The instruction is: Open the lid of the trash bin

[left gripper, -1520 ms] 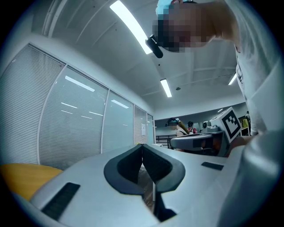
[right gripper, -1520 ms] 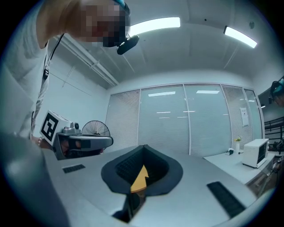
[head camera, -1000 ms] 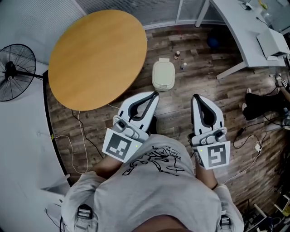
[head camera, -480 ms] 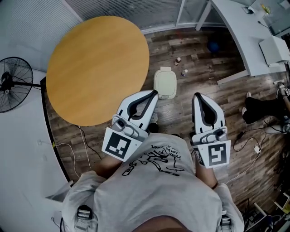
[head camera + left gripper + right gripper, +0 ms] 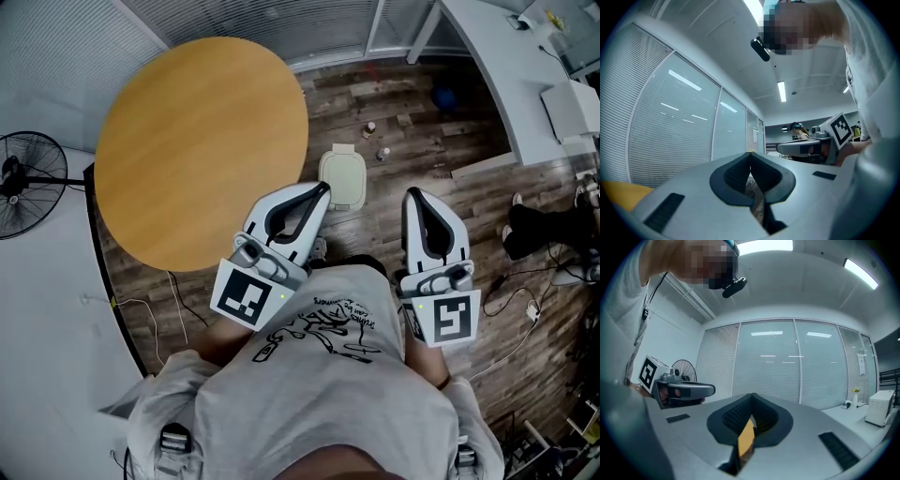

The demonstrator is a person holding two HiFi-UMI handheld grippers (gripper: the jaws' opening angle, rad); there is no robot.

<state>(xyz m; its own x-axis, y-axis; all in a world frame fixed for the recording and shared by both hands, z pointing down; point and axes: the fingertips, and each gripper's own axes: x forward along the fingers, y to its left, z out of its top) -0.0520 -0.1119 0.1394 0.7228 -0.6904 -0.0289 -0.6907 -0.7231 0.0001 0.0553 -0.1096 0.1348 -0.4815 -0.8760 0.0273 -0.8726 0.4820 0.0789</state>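
Observation:
A small cream trash bin [image 5: 342,177] with its lid down stands on the wood floor beside the round table. My left gripper [image 5: 323,190] is held above the floor with its tip just left of the bin in the head view, jaws shut and empty. My right gripper [image 5: 413,195] is held level to the right of the bin, also shut with nothing in it. In the left gripper view the left gripper [image 5: 750,153] points out at the room, and the right gripper [image 5: 752,395] likewise in its own view; the bin is in neither.
A round wooden table [image 5: 201,141] stands to the left, a floor fan [image 5: 19,180] beyond it. Two small bottles [image 5: 376,141] stand on the floor behind the bin. A white desk [image 5: 525,80] fills the upper right. Cables [image 5: 520,309] lie at right.
The view has shifted so the bin and table sit lower and closer to both grippers. Both grippers stay shut and level.

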